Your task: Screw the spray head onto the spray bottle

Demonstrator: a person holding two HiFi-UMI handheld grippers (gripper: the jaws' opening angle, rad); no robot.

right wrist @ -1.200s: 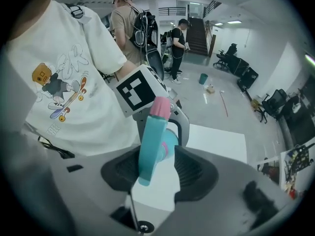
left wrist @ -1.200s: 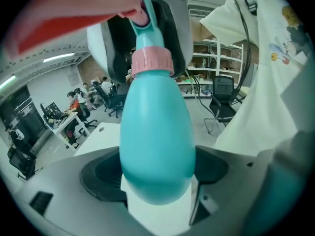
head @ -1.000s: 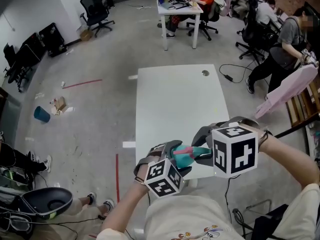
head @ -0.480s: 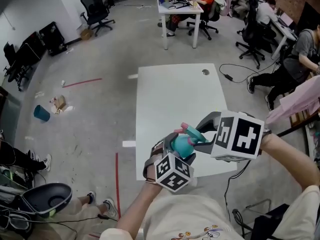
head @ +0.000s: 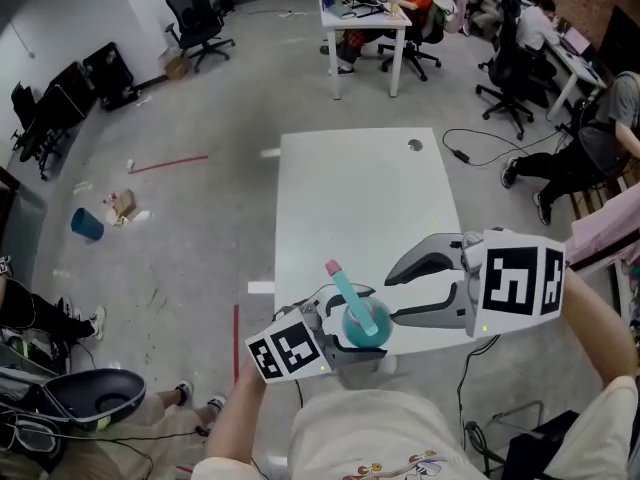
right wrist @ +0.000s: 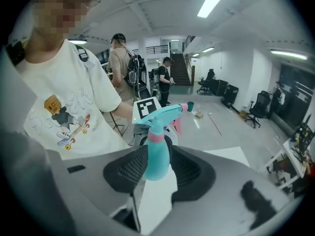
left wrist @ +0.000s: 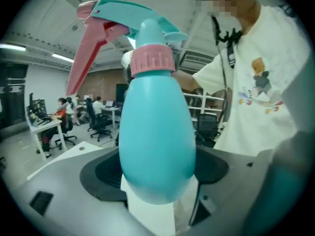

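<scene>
A teal spray bottle stands upright in my left gripper, which is shut on its belly over the white table's near edge. The teal spray head with its pink trigger sits on the neck, above a pink collar. In the left gripper view the bottle fills the space between the dark pads. My right gripper hangs just right of the bottle, jaws apart. In the right gripper view the bottle shows between its pads, not pressed.
Grey floor surrounds the table, with a red tape line and a blue cup to the left. Desks, office chairs and seated people fill the back and right. A cable trails off the table's right side.
The left gripper swung lower and leftward, turning the bottle upright so the trigger points up. The right gripper came off the spray head and drew back to the right.
</scene>
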